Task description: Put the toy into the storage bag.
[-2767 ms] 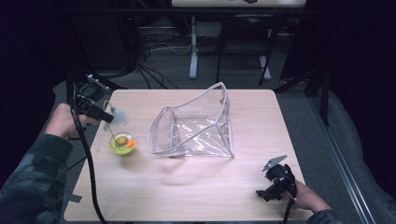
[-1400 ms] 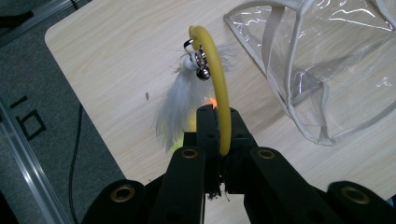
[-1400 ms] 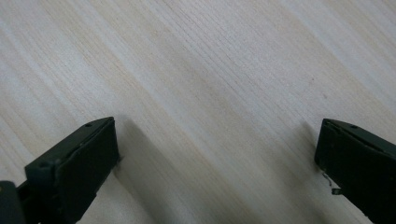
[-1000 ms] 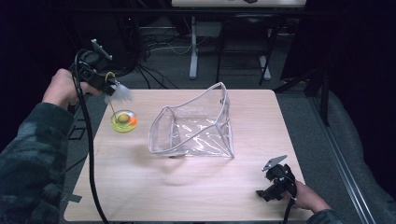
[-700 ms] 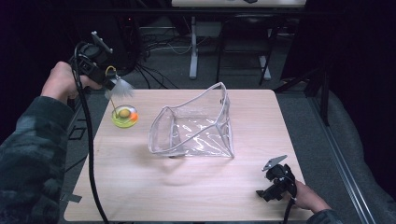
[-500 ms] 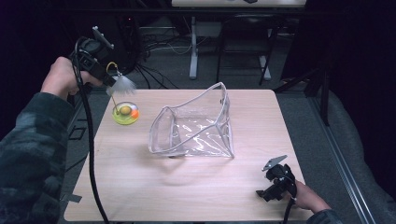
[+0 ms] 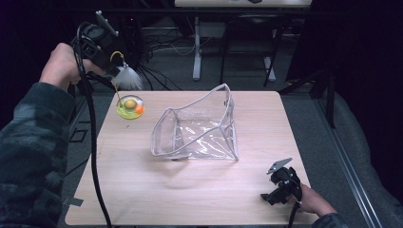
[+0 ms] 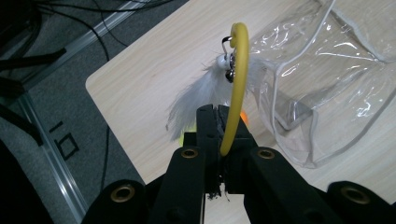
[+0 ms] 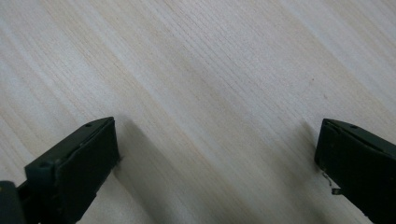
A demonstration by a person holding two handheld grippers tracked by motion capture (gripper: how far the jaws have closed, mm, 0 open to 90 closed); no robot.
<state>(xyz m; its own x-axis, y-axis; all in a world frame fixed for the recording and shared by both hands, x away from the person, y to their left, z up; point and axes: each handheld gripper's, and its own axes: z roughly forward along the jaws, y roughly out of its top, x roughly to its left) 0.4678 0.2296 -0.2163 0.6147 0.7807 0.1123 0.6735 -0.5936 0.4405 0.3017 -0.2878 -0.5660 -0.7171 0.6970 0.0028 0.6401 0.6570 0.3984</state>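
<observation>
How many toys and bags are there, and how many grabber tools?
Feather toy with yellow ring: 1
Clear plastic bag: 1
Tools: 2, the left tool shut on the ring, the right tool open above the table
Total: 4

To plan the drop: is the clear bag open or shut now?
Open. The clear bag lies on the table with its mouth gaping wide toward the left gripper, and its inside looks empty.
</observation>
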